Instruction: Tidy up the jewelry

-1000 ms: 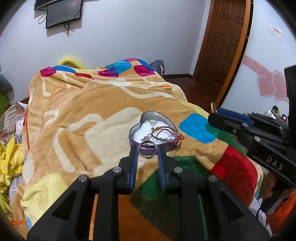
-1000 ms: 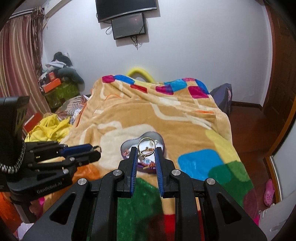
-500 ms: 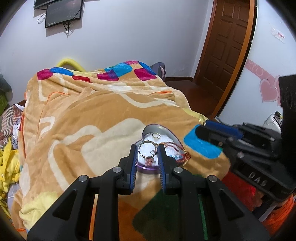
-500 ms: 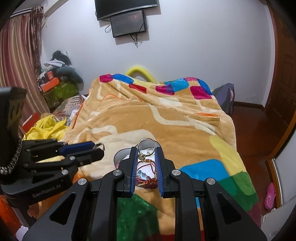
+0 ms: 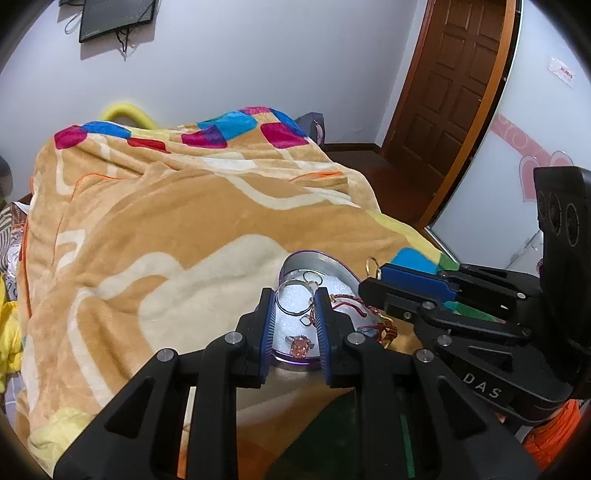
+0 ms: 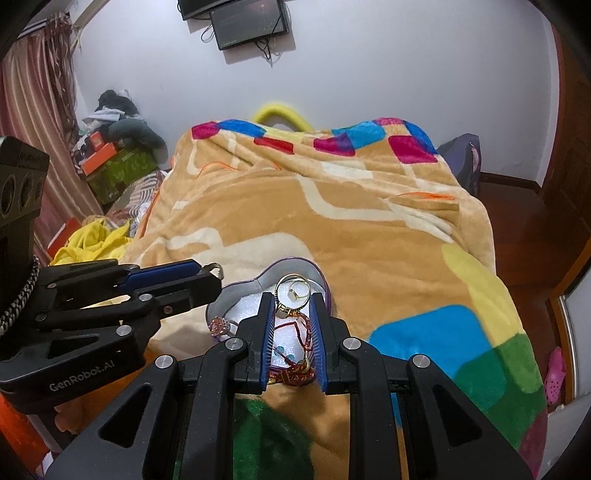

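A tan blanket point(image 6: 332, 221) is patterned with cream bands and blocks of magenta, blue, red, yellow and green. A purple-rimmed heart-shaped tin point(image 5: 314, 258) with white lining is seen at lower centre. A silver ring point(image 5: 294, 297) is framed by blue finger pads point(image 5: 266, 332). A gold ring point(image 6: 293, 291) and red cord bracelet point(image 6: 295, 365) are noted. An orange stone point(image 5: 299, 346) is set in a ring. A brown door point(image 5: 450, 88) is recorded upper right.

Tin point(image 5: 295, 260): on blanket point(image 5: 166, 221), near edge.
Stone ring point(image 5: 300, 345): inside tin, near end.
Cord bracelet point(image 5: 384, 328): draped over tin's right rim.
Door point(image 5: 447, 92): far right.
Wall screen point(image 6: 247, 22): far, behind bed.
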Demonstrator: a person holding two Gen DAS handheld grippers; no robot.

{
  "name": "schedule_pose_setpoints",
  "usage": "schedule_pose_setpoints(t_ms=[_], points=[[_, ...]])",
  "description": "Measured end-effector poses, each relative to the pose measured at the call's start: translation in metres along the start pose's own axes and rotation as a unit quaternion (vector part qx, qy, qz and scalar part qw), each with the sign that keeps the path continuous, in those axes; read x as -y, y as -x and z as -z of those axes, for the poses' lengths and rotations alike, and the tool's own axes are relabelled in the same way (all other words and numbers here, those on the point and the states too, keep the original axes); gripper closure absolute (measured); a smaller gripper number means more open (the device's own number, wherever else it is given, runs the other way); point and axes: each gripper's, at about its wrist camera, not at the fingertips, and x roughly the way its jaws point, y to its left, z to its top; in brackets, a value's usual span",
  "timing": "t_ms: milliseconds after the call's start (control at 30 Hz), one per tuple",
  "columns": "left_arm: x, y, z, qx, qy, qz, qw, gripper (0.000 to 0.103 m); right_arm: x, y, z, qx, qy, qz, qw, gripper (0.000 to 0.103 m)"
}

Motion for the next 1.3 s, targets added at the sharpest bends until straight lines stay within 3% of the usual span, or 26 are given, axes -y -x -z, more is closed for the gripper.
schedule_pose_setpoints(t_ms=[500, 667, 800, 1067, 1300], points=[[-0.005, -0.001, 0.0, 0.002, 0.008, 0.009, 0.9999, 0.083, -0.005, -0.011, 0.001, -0.02, 0.021, 0.009, 1.0, 0.086], [-0.005, 0.013, -0.001, 0.011, 0.009, 0.007, 0.9999, 0.083, -0.012, -0.008, 0.0, -0.027, 0.033, 0.022, 0.999, 0.071], [-0.002, 0.029, -0.002, 0.023, 0.005, -0.001, 0.9997, 0.083, -0.015, 0.002, -0.002, -0.016, 0.037, 0.021, 0.999, 0.071], [0.01, 0.082, -0.009, 0.074, -0.003, -0.015, 0.9972, 0.079, -0.028, 0.055, -0.012, 0.041, 0.041, 0.027, 0.998, 0.071], [0.035, 0.157, -0.012, 0.151, -0.021, -0.028, 0.9879, 0.07, -0.043, 0.141, -0.02, 0.147, 0.037, 0.033, 0.988, 0.071]])
